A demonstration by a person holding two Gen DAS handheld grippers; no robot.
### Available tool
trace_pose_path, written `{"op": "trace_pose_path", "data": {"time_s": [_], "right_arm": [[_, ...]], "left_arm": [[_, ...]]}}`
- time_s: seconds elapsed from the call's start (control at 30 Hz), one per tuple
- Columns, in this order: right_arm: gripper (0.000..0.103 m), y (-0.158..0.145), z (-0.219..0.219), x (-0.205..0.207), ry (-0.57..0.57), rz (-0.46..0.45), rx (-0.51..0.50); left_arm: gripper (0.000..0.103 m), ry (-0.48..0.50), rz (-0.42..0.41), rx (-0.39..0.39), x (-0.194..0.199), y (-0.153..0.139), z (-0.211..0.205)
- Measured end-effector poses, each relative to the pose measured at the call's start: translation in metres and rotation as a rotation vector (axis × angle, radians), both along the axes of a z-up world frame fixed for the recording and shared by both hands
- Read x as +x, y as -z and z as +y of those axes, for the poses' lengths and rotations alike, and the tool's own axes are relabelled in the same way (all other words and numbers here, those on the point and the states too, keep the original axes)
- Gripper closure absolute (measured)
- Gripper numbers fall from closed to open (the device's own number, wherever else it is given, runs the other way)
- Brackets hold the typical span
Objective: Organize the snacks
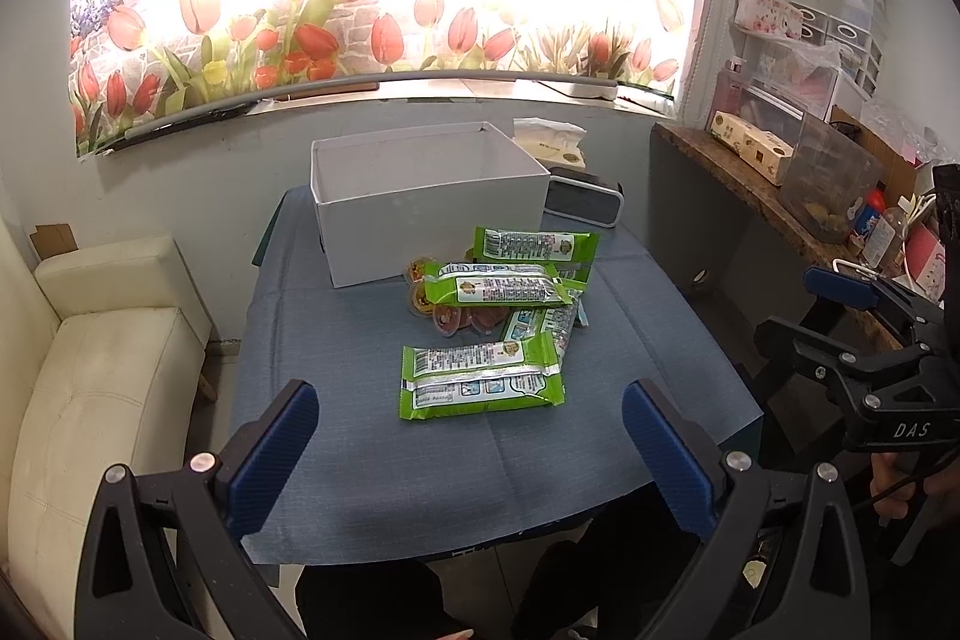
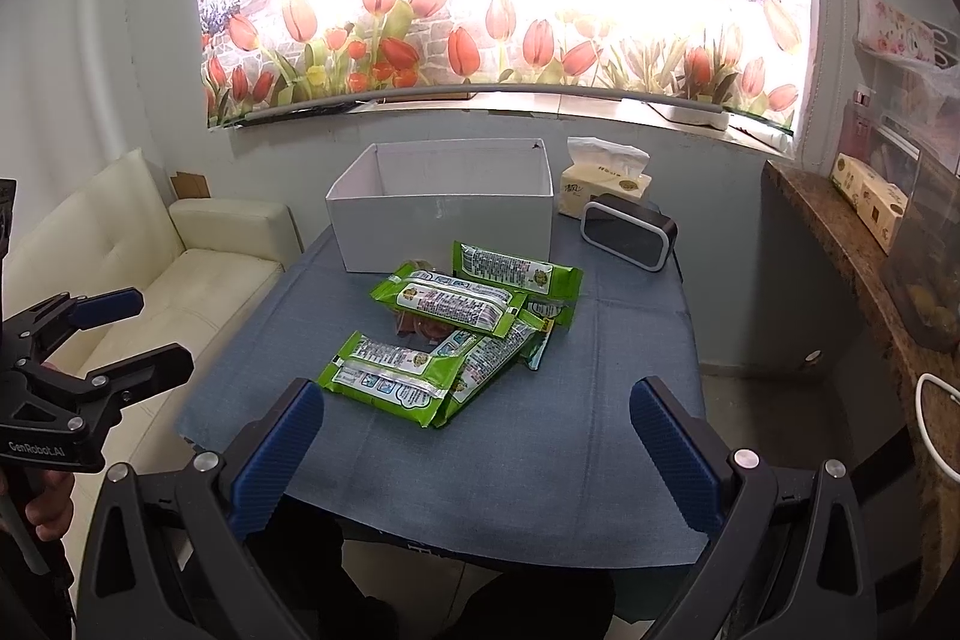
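left gripper (image 1: 471, 445): jaws wide apart, nothing between the blue pads, held above the near edge of the table; also seen from the right wrist view at 9 o'clock (image 2: 129, 334), jaws parted there too.
right gripper (image 2: 477, 445): jaws wide apart, holding nothing, above the near table edge; in the left wrist view it sits at 3 o'clock (image 1: 807, 307), off the table's right side.
table (image 1: 372, 460): covered with a blue-grey cloth, creases visible.
white box (image 1: 420, 202): open top, at 12 o'clock on the table, far side near the wall. Visible interior walls bare; floor of the box can't be seen from either view.
green snack packs (image 1: 483, 382): loose pile mid-table, just in front of the box at its 6 o'clock. Nearest pack lies flat, printed side up; another (image 1: 501, 289) rests on top of the pile, one (image 1: 534, 244) lies beside the box's right front corner. More are partly buried, exact count unclear.
jelly cups (image 1: 420, 289): small round cups with yellow/red lids, tucked under the left side of the pile, partly hidden.
tissue pack (image 2: 603, 178): at 1 o'clock, right of the box, tissue sticking up.
black device (image 2: 627, 232): dark rounded rectangle with white trim, just in front of the tissue pack, standing on edge.
sofa (image 2: 198, 274): cream, left of the table.
side shelf (image 1: 780, 196): at 2 o'clock, holds a clear plastic bin (image 1: 831, 184) with small yellowish items at its bottom, plus cartons and drawers.
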State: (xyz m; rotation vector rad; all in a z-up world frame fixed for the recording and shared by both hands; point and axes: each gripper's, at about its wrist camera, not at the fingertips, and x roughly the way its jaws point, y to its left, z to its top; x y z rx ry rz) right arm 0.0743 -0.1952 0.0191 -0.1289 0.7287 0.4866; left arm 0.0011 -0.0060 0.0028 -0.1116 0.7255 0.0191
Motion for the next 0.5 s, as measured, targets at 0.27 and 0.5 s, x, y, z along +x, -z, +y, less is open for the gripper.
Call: {"op": "trace_pose_path", "data": {"time_s": [0.27, 0.5], "right_arm": [[0.0, 0.0004, -0.0003, 0.0003, 0.001, 0.002, -0.002], [0.0, 0.0008, -0.0001, 0.0, 0.0, 0.0, -0.003]], "left_arm": [[0.0, 0.002, 0.0, 0.004, -0.0003, -0.0002, -0.0005], [0.0, 0.002, 0.0, 0.005, 0.0004, -0.0003, -0.0003]]}}
